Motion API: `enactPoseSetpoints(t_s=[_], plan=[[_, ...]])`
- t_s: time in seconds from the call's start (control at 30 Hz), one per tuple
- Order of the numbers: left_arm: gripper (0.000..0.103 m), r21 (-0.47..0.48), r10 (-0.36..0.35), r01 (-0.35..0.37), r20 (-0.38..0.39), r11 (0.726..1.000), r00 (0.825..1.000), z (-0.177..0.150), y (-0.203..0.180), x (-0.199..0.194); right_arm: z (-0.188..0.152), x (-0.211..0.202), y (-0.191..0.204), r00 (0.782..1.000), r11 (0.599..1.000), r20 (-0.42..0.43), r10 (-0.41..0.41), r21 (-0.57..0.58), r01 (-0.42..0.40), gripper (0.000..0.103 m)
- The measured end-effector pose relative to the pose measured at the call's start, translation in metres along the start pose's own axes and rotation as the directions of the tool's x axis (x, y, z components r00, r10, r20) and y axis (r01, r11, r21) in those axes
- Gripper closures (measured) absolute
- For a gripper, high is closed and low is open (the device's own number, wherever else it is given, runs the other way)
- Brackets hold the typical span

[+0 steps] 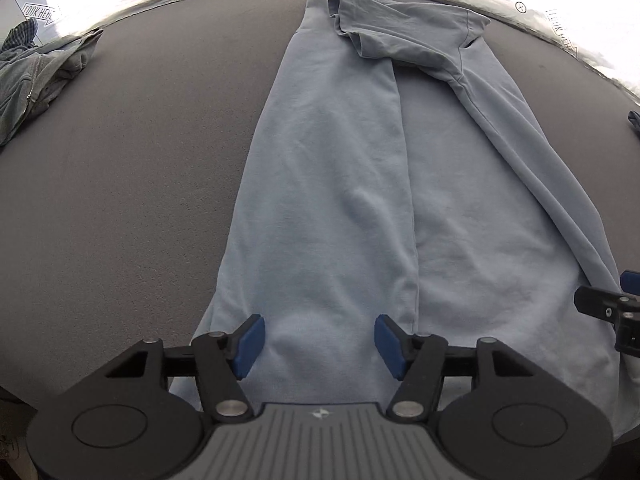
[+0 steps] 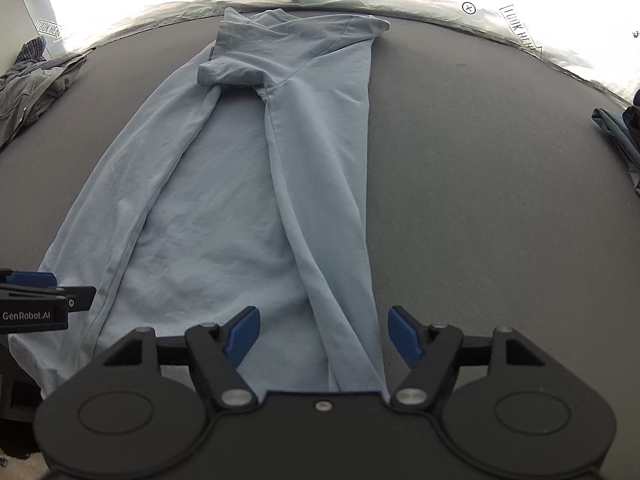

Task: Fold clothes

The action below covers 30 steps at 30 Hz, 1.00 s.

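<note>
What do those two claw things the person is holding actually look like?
Both look alike: the left gripper and right gripper each have black plastic linkage arms with silver pivot pins, round black housings at both sides, and two blue rubbery fingertips. The left one has a ribbed grey plate in the middle; seen from the right wrist camera, its side reads "GenRobot.AI". No cables or sleeves show.

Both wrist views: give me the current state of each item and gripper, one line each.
Light blue shirt: flat on the table, both long sides folded inward, sleeves folded over near the collar.
Left gripper: open, over the shirt's near hem, gripping nothing.
Right gripper: open, over the near hem's right fold, gripping nothing.
Grey zip garment: crumpled, unfolded, at the table's far left.
Dark clothes: heaped at the right edge.
</note>
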<state>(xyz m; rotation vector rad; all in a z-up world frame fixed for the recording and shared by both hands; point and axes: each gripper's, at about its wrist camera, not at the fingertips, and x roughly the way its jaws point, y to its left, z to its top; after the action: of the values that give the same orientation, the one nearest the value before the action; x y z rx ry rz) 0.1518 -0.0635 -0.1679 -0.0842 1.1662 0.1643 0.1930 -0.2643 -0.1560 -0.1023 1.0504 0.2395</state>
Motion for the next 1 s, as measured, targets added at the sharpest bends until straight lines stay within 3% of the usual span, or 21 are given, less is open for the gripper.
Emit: enactPoseSetpoints(t_s=[0.07, 0.3, 0.4, 0.47, 0.73, 1.0], plan=[[0.039, 0.001, 0.006, -0.006, -0.007, 1.000, 1.000, -0.009, -0.004, -0.003, -0.006, -0.004, -0.004, 1.000, 1.000, 0.000, 0.013, 0.001, -0.013, 0.044], [0.032, 0.043, -0.019, 0.020, -0.032, 0.999, 0.999, -0.023, -0.006, -0.009, -0.031, -0.019, -0.011, 0.999, 0.999, 0.017, 0.027, 0.023, -0.028, 0.055], [0.030, 0.087, -0.037, 0.041, -0.049, 0.995, 0.998, -0.029, -0.004, -0.012, -0.035, -0.022, -0.009, 1.000, 0.999, 0.029, 0.007, 0.053, -0.008, 0.069], [0.028, 0.114, -0.053, 0.060, -0.065, 0.992, 0.996, -0.033, 0.000, -0.014, -0.036, -0.024, -0.006, 0.999, 0.997, 0.038, -0.009, 0.076, 0.006, 0.086], [0.026, 0.208, -0.106, 0.120, -0.078, 0.971, 0.991, -0.042, 0.007, -0.019, -0.037, -0.035, 0.010, 0.997, 0.994, 0.071, -0.022, 0.105, 0.015, 0.097], [0.021, 0.214, -0.165, 0.177, -0.075, 0.961, 0.983, -0.044, 0.015, -0.021, -0.022, -0.055, 0.045, 0.989, 0.993, 0.130, 0.065, 0.085, -0.077, 0.097]])
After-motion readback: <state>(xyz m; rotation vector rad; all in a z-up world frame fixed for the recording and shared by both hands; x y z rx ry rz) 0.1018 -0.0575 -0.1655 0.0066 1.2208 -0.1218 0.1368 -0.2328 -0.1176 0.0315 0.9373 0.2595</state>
